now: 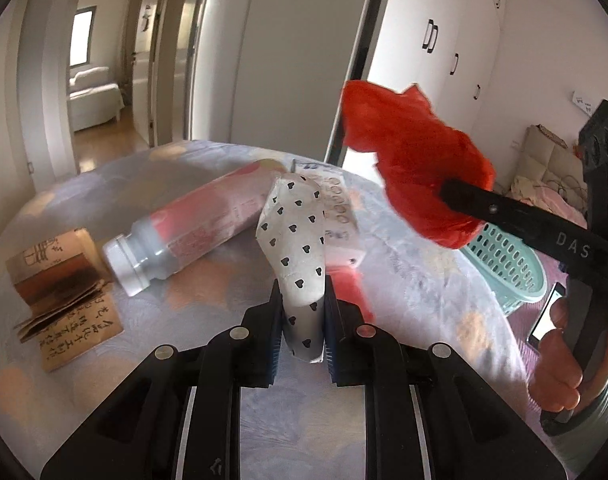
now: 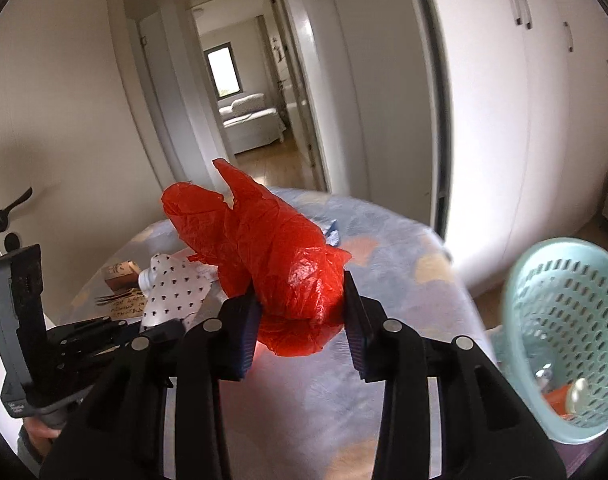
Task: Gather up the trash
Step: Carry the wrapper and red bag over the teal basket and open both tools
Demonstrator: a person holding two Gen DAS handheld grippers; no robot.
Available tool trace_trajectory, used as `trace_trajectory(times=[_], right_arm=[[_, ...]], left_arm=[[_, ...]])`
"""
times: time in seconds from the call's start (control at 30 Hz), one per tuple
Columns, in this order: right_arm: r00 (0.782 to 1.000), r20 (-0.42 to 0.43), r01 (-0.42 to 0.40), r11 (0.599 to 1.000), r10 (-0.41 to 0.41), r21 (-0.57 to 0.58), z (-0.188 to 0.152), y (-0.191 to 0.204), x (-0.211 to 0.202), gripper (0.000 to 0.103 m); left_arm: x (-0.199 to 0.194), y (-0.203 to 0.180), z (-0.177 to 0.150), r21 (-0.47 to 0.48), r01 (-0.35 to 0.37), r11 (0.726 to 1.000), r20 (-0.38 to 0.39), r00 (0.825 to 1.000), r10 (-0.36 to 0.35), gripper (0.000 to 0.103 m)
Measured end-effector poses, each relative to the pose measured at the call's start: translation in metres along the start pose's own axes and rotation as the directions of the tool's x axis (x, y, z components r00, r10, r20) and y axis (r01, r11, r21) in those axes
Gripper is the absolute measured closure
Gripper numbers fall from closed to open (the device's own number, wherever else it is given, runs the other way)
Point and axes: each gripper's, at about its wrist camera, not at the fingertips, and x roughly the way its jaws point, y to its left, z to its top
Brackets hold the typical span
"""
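Note:
My left gripper (image 1: 303,300) is shut on a white paper bag with black hearts (image 1: 294,244), held over the bed. My right gripper (image 2: 302,304) is shut on a crumpled red plastic bag (image 2: 280,256), held in the air above the bed; the red bag also shows in the left wrist view (image 1: 416,160). A plastic bottle with a pink label and white cap (image 1: 192,226) lies on the bed beside the heart bag. A brown folded paper with black writing (image 1: 64,292) lies at the left. A teal perforated basket (image 2: 560,340) stands right of the bed with some trash inside.
The bed has a pale patterned cover (image 1: 416,280). A white carton with red print (image 1: 340,216) lies behind the heart bag. A phone (image 1: 548,316) lies at the right. White wardrobes (image 2: 524,120) stand at the right and an open doorway (image 2: 248,112) is ahead.

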Motion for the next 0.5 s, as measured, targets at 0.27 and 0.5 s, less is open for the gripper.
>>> trace_trajectory(times=[0.27,0.5], right_arm=[[0.987,0.079,0.137,0.991,-0.137,0.01,0.005,-0.025,-0.058,0.068],[0.95,0.143,0.275,0.96,-0.278,0.044,0.009,-0.056,-0.102,0.068]], left_arm=[[-0.003,-0.058,0.017,0.114,0.04,0.993,0.015,0.999,-0.042,0.087],[0.0,-0.112,0.033,0.153,0.134,0.979,0.033,0.989,-0.141,0.087]])
